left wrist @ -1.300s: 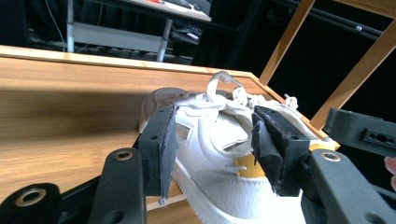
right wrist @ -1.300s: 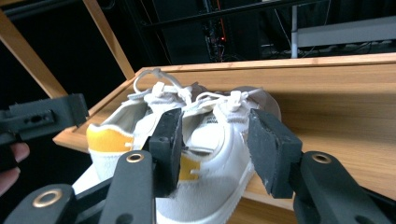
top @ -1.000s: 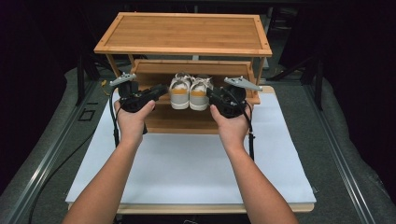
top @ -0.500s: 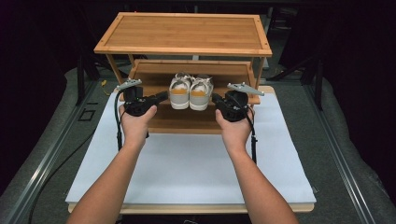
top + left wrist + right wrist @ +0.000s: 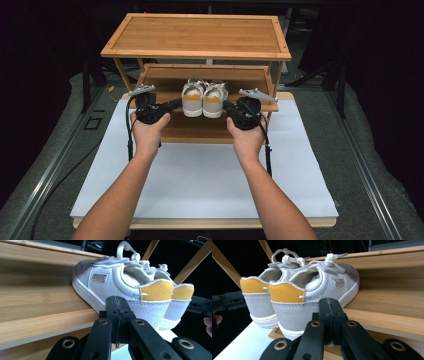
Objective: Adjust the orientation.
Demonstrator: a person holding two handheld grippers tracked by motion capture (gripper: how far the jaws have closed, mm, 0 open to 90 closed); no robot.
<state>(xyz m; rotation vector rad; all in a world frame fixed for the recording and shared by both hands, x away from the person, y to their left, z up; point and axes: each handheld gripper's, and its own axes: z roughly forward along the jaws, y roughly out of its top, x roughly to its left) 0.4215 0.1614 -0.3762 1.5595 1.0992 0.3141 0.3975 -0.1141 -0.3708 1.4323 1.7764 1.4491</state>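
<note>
Black jaws on my left gripper point(image 5: 117, 322) are pressed together, empty, tips just beside the heel of the left shoe point(image 5: 120, 287). My right gripper point(image 5: 330, 320) reads the same: jaws together, holding nothing, tips at the heel of the right shoe point(image 5: 312, 292).

Position: both shoes stand side by side on the middle shelf point(image 5: 165, 75) of the rack point(image 5: 200, 35), heels toward me and overhanging its front edge. In the high view the left gripper point(image 5: 175, 104) and right gripper point(image 5: 226, 106) flank the pair from either side.

Progress, as I judge it: approach done; no grasp made. Remaining: open the jaws, clamp each heel, and lift the pair out.

Change from one second ago: both grippers have moved forward and up, from the lower shelf level to heel height. Shoes have not shifted.
</note>
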